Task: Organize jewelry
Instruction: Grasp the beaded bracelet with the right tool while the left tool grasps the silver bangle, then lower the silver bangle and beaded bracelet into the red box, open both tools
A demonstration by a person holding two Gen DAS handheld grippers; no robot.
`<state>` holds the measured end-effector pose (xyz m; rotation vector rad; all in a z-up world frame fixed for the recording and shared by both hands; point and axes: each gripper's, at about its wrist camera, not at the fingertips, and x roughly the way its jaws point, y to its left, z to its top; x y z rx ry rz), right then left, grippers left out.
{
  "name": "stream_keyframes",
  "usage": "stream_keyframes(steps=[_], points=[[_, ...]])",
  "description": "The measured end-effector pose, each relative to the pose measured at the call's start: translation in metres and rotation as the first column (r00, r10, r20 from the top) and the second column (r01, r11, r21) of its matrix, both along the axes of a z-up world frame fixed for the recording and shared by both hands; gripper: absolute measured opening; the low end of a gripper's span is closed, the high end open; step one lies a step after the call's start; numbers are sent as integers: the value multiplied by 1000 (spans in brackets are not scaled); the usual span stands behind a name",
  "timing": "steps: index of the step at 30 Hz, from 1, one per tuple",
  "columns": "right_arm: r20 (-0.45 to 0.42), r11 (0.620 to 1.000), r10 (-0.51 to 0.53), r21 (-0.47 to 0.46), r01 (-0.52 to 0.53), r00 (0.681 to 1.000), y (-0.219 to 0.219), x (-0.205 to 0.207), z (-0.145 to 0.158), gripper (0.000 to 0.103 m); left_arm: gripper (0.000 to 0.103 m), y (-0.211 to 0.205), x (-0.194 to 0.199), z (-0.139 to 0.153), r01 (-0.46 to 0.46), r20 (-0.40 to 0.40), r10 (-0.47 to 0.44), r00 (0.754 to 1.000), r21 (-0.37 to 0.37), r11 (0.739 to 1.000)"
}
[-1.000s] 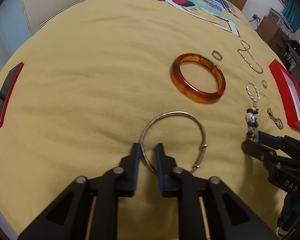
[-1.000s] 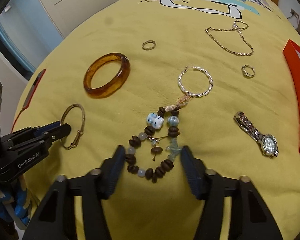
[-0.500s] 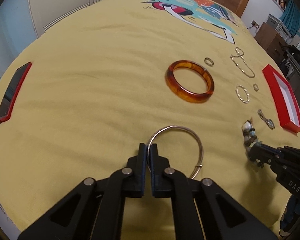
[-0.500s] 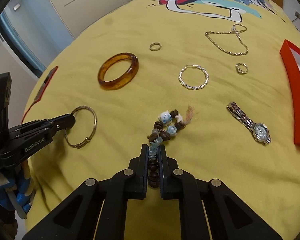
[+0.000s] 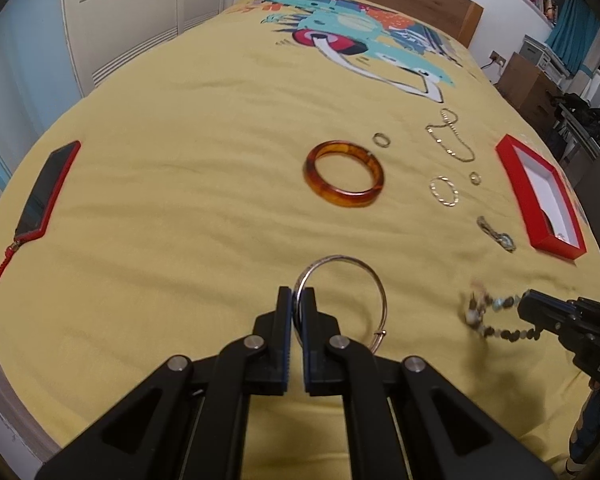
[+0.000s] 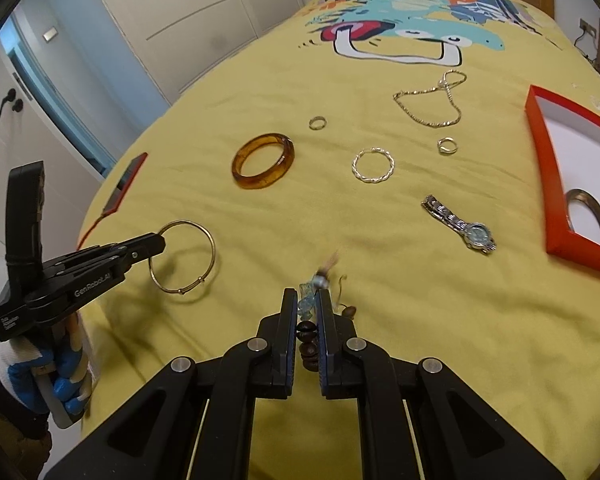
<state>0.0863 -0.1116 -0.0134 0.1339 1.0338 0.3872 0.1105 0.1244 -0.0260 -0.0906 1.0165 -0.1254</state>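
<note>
My left gripper [image 5: 298,294] is shut on the thin metal bangle [image 5: 374,280] and holds it above the yellow bedspread; it shows in the right wrist view [image 6: 162,240] with the bangle [image 6: 208,240]. My right gripper [image 6: 307,300] is shut on the beaded bracelet [image 6: 308,330], lifted off the bed; the bracelet also hangs from it in the left wrist view [image 5: 496,320]. An open red box [image 6: 556,184] with a white inside lies at the right, one bangle [image 6: 592,210] in it.
On the bedspread lie an amber bangle [image 6: 262,160], a twisted silver hoop [image 6: 374,165], a wristwatch [image 6: 458,224], a gold chain [image 6: 428,102] and two small rings [image 6: 317,122] [image 6: 447,145]. A phone in a red case [image 5: 46,194] lies at the left edge.
Both grippers closed: the left on the thin bangle, the right on the beaded bracelet. Both have since lifted their pieces off the bed and drawn back.
</note>
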Motion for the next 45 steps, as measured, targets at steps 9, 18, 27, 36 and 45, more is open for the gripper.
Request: stream_keyframes(steps=[9,18,27,36,45], points=[[44,999,-3,50,1,999,-24,-32,18,9,4,-22,-21,26,35,49,-35,998,-2,999],[82,997,-55,63,50,995,-76,-59,29,9,4,-79,-29,44,128,75,-128,989,7,992],[135,987,-155,65,147,979,-146,-74,46,9,4,-170,-27,66,299,99,-301,948,35,954],[192,964,-265,35,264,945,-215,-35,68,9,4,-265,12,81,412,119,-415,902,51,910],[252,935,-350,42,351,902,-269,42,88,9,4,-345,86,79,425,127,-435,892,97,900]])
